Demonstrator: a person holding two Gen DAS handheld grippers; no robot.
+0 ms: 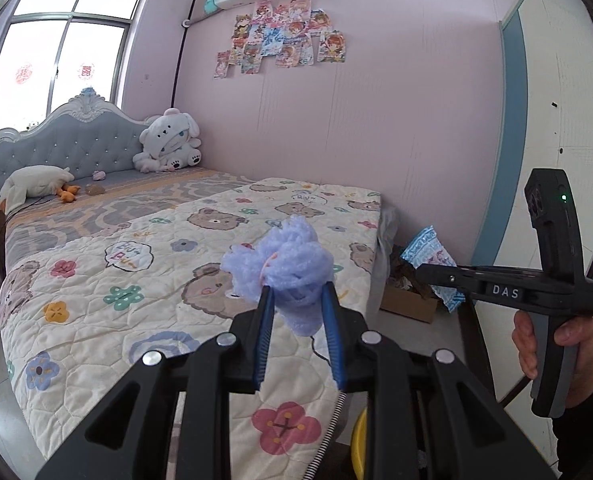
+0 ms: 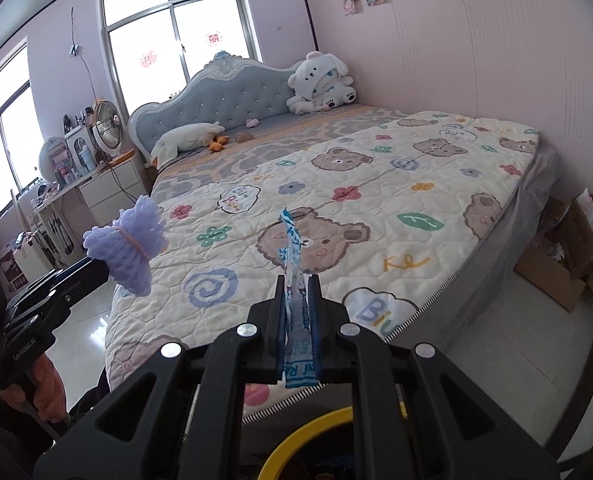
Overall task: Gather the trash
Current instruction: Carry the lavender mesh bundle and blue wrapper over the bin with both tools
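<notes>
1. We hold the left gripper (image 1: 298, 294) nearly closed on a lavender yarn bundle (image 1: 284, 268); the bundle bulges up and away past the fingertips, over the bed (image 1: 96, 280).
2. We hold the right gripper (image 2: 299, 280) fully closed on a blue-white wrapper (image 2: 294, 276); its long axis runs along the fingers, and its free end points up and away.
3. Both items hang above the quilt's near end.
4. A cardboard box (image 2: 552, 276) stands on the floor beyond the bed's foot, by the wall.

Fuzzy yarn bundle (image 1: 284, 256); glossy plastic wrapper (image 2: 296, 280); quilted cloth bedspread (image 2: 336, 184).
</notes>
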